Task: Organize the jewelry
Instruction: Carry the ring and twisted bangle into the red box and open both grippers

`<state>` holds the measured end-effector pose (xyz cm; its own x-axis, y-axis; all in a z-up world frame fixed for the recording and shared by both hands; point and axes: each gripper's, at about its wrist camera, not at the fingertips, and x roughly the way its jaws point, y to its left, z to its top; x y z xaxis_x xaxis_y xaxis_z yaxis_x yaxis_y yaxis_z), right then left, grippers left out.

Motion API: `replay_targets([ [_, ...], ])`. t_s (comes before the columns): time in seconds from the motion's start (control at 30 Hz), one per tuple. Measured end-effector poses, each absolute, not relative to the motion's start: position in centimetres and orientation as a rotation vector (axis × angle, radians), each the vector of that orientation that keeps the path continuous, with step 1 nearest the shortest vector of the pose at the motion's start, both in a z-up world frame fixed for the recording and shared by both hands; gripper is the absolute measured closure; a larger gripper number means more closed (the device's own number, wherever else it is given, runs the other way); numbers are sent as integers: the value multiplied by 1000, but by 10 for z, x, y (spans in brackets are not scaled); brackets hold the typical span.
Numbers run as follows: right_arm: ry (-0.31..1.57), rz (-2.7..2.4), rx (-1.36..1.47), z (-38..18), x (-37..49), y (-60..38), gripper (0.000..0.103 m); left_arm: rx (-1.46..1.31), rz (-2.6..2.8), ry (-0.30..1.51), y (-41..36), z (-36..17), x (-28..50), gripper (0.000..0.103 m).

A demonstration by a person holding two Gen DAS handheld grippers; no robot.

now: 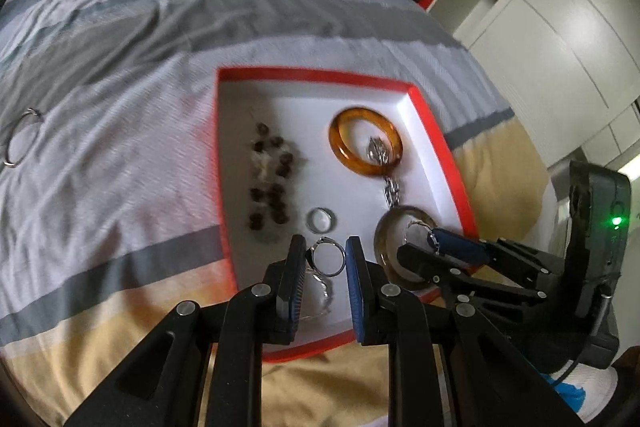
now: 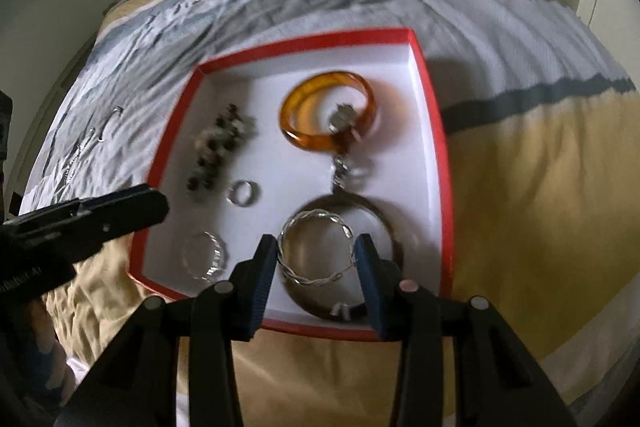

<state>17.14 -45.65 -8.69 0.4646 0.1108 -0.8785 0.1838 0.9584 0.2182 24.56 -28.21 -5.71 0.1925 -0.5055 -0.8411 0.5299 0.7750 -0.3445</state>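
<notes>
While both grippers hang over the red-rimmed white cardboard tray [image 2: 434,131], I record the following.

Left gripper [image 1: 325,251]: pinching a small silver ring [image 1: 329,258] between its pads, above the tray's near left corner.

Right gripper [image 2: 318,255]: jaws half spread, pads pressed on either side of a twisted silver wire bangle [image 2: 316,247], held over the tray's near right corner.

Tray contents: an amber translucent bangle [image 2: 326,115] at the far right, a dark beaded bracelet [image 2: 218,147] at the left, a plain silver band [image 2: 244,193] near the centre, a dark grey bangle [image 2: 376,227] under my right gripper.

Risk, in my judgement: releasing the wire bangle here would land it on the grey bangle and tangle the pieces; the ring could slip, its pinch being narrow.

Left view only: a thin silver hoop [image 1: 22,138] lies on the striped bedspread [image 1: 120,47], well left of the tray, not yet collected.

Right view only: the wire bangle's grip shows plainly.
</notes>
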Motion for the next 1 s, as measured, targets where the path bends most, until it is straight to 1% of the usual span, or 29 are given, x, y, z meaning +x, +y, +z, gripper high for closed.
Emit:
replay_targets([
  [0.3, 1097, -28, 277, -94, 169, -460, 64, 76, -698, 1231, -296, -88, 244, 83],
  [0.5, 1104, -38, 250, -93, 167, -458, 64, 85, -691, 1233, -295, -89, 244, 83],
  [0.57, 1103, -44, 252, -92, 166, -458, 64, 80, -687, 1235, -293, -88, 244, 80],
  [0.6, 1103, -47, 252, -92, 166, -458, 63, 78, -686, 1234, -292, -87, 244, 76],
  [0.73, 1106, -56, 246, -89, 162, -457, 63, 64, -694, 1228, -288, -83, 241, 65],
  [1.0, 1108, -67, 239, -83, 158, -455, 62, 39, -712, 1205, -273, -65, 235, 61],
])
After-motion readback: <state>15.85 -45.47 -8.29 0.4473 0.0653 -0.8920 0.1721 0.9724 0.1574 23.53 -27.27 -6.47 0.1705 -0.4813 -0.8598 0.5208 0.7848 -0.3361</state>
